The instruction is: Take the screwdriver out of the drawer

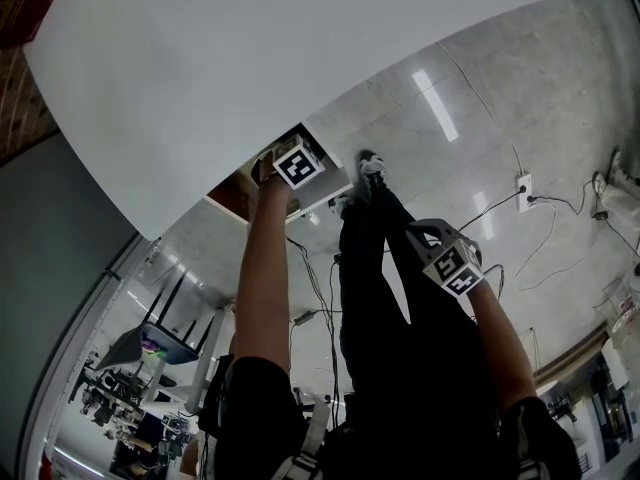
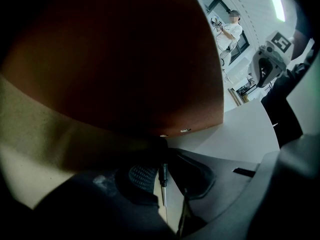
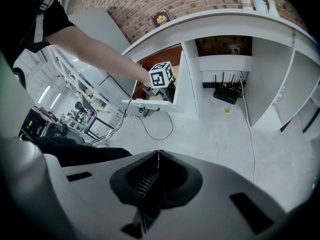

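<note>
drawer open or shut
Open: the drawer stands pulled out from the white cabinet, and the left gripper reaches into it, jaws shut on the screwdriver.

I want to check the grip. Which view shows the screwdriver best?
The left gripper view: the screwdriver stands right between the jaws of the left gripper, dark handle and thin shaft plain. The head view and right gripper view show only that gripper reaching into the drawer; the screwdriver itself is hidden there.

Red-brown on wooden drawer inner wall (image 2: 125, 59). Black handle, silver shaft on thin metal screwdriver (image 2: 162, 181). Black-and-white square markers on white plastic cube (image 1: 297, 164). Red-brown brick pattern on back wall (image 3: 200, 1). Pale grey glossy floor tiles (image 1: 480, 88).
</note>
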### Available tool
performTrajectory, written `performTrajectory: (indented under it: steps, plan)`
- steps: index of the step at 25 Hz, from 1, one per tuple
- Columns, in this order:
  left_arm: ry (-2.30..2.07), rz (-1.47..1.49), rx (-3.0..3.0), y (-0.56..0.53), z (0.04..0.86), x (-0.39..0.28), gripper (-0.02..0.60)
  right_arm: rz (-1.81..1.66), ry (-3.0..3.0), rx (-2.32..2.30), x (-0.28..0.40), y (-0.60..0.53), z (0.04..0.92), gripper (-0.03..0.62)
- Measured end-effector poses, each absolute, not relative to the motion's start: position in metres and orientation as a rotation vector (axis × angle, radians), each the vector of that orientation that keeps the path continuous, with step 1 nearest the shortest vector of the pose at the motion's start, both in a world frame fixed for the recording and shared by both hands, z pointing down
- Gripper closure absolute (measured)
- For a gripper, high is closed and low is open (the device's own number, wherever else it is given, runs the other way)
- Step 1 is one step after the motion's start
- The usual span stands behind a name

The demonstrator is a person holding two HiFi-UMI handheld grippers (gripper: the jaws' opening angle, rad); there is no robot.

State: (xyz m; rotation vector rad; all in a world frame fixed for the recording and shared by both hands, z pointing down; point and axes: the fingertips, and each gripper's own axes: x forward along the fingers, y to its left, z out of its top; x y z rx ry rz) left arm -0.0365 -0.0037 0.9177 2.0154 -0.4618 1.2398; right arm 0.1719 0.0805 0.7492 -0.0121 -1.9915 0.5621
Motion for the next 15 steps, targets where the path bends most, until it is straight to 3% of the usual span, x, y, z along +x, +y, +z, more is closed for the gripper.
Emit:
performTrajectory:
  steps: [15]
  plan:
    - [-0.485, 1.198, 2.005, 0.015, 0.908, -0.048, 0.528, 0.548, -1.997, -0.033, 0.16, 0.083, 0.737, 0.536]
